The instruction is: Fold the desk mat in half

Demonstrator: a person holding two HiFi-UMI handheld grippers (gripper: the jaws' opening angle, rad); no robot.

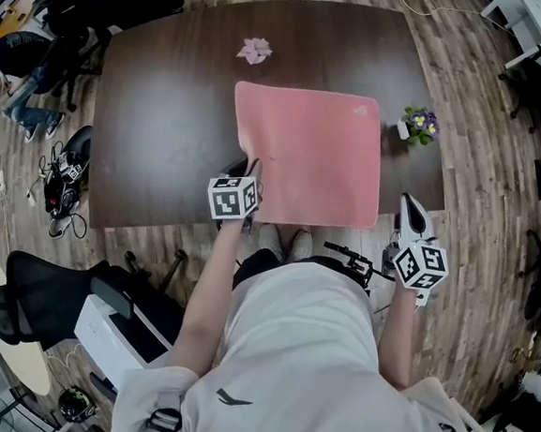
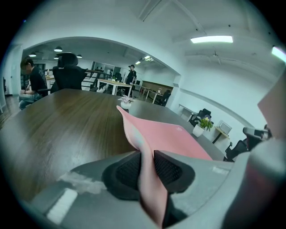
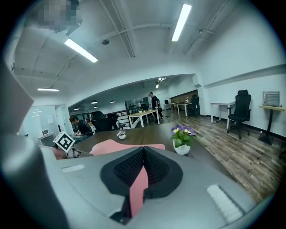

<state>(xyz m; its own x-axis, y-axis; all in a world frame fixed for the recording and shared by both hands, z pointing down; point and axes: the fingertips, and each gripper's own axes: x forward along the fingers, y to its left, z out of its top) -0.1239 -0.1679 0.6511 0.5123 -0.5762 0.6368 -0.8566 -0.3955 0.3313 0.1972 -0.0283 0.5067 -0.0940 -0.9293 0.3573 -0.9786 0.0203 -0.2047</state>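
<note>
Nearest to the head camera is the person's white shirt (image 1: 292,350), with one arm going out on each side. On the left side, the left gripper (image 1: 250,170) is clamped on the near left corner of the pink desk mat (image 1: 316,150). Its two black pads (image 2: 129,170) press the mat from both sides, and this corner is raised off the dark brown table (image 1: 167,106). The far part of the mat lies flat on the table. Beyond it lies a small pale pink object (image 1: 255,50). At the near right corner, the right gripper (image 1: 404,203) is also closed on the mat, with a pink strip pinched between its jaws. Just beside the mat's right edge stands a small potted plant (image 1: 420,124) with purple flowers.
</note>
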